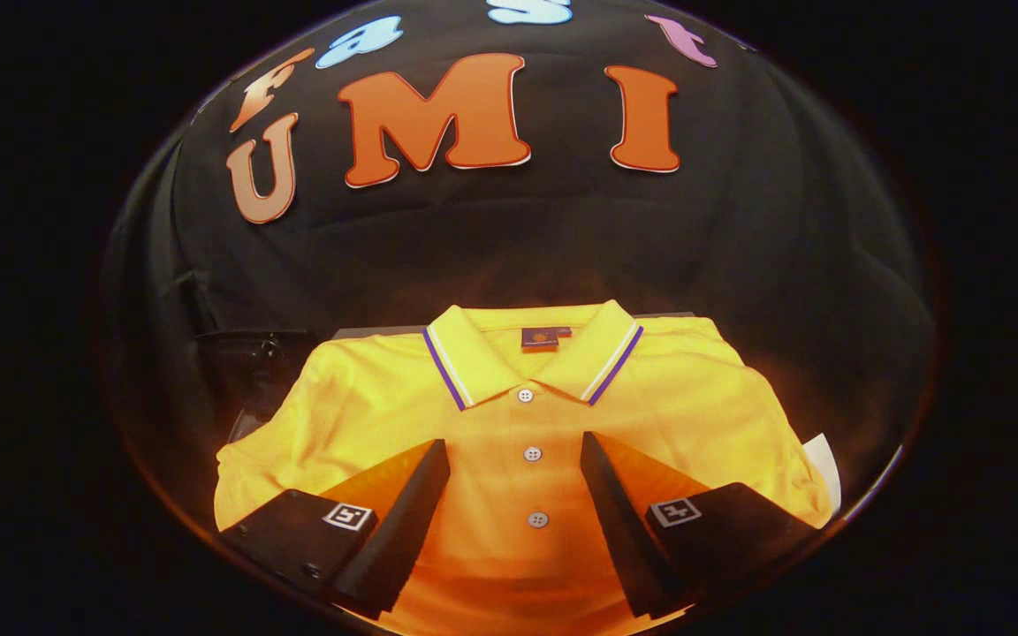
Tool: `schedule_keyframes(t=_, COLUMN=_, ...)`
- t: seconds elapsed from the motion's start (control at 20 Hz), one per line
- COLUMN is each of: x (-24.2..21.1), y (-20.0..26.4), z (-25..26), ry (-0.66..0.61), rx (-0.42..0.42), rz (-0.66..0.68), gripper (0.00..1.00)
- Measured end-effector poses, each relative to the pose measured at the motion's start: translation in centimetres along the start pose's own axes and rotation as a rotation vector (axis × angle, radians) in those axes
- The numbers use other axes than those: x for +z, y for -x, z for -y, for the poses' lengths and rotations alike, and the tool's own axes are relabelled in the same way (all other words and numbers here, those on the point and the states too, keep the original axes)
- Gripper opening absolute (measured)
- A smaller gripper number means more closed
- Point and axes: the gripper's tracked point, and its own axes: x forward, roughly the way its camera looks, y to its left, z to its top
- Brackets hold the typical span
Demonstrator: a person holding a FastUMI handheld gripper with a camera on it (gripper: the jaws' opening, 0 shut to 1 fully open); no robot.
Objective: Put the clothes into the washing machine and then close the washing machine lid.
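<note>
- I am holding my gripper [515,455] over the shirt [527,424], fingers spread wide and gripping nothing — the button placket is running straight up the gap between them.
- The shirt is lying folded and flat, front up, collar [533,353] at the far end, buttons [533,453] in a line toward me. I am judging it is laid out this way so I can come down on the middle of it and pinch the cloth in one go.
- I am keeping the fingers open on either side of the placket because, as I read it, the grab has not yet begun; both tips are sitting above the cloth, and I cannot tell whether they are touching it.
- The shirt is resting on a dark surface [359,333] whose far edge is just peeking out beyond the shoulders — what that surface is, I cannot say.
- To the left of the shirt something dark [253,353] is sitting in shadow, too dim to name.
- At the right, near the hem, a small white bit [825,468] is sticking out from behind the shirt; it may be a tag or paper, I cannot tell.
- The near end of the shirt is cut off under my fingers, so I am not seeing how the hem is folded.
- No washer to aim for yet, so the whole task is still ahead.
</note>
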Motion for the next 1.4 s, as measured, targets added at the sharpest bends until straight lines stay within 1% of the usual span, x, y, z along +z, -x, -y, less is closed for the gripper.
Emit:
schedule_keyframes(t=0.1, x=-0.2, y=0.0, z=-0.2, ry=0.0, rx=-0.012, rz=-0.004, gripper=0.97)
schedule_keyframes(t=0.3, x=-0.3, y=0.0, z=-0.9, ry=-0.009, rx=-0.028, rz=-0.029, gripper=0.82)
schedule_keyframes(t=0.35, x=-0.2, y=0.1, z=-1.1, ry=-0.02, rx=-0.021, rz=-0.027, gripper=0.76)
schedule_keyframes(t=0.4, x=-0.2, y=0.0, z=-1.4, ry=-0.031, rx=-0.008, rz=-0.029, gripper=0.6)
schedule_keyframes(t=0.45, x=-0.1, y=0.1, z=-1.5, ry=-0.042, rx=-0.002, rz=-0.031, gripper=0.37)
schedule_keyframes(t=0.55, x=-0.2, y=0.1, z=-1.4, ry=-0.053, rx=-0.014, rz=-0.057, gripper=0.21)
schedule_keyframes(t=0.6, x=-0.1, y=0.3, z=-1.6, ry=-0.07, rx=-0.023, rz=-0.059, gripper=0.21)
schedule_keyframes(t=0.65, x=-0.1, y=0.2, z=-1.7, ry=-0.08, rx=-0.022, rz=-0.053, gripper=0.14)
schedule_keyframes(t=0.7, x=0.0, y=0.3, z=-1.8, ry=-0.086, rx=-0.016, rz=-0.042, gripper=0.11)
schedule_keyframes(t=0.75, x=0.1, y=1.0, z=-2.1, ry=-0.098, rx=-0.003, rz=-0.028, gripper=0.09)
schedule_keyframes(t=0.85, x=-0.2, y=1.6, z=-3.2, ry=-0.121, rx=0.041, rz=0.002, gripper=0.08)
schedule_keyframes(t=0.95, x=1.0, y=3.4, z=-4.2, ry=-0.158, rx=0.058, rz=0.087, gripper=0.08)
schedule_keyframes(t=1.1, x=2.8, y=6.6, z=-5.0, ry=-0.173, rx=0.078, rz=0.198, gripper=0.08)
schedule_keyframes(t=1.3, x=4.4, y=11.0, z=-8.1, ry=-0.163, rx=0.113, rz=0.304, gripper=0.08)
schedule_keyframes(t=1.4, x=5.7, y=12.9, z=-9.5, ry=-0.195, rx=0.127, rz=0.382, gripper=0.08)
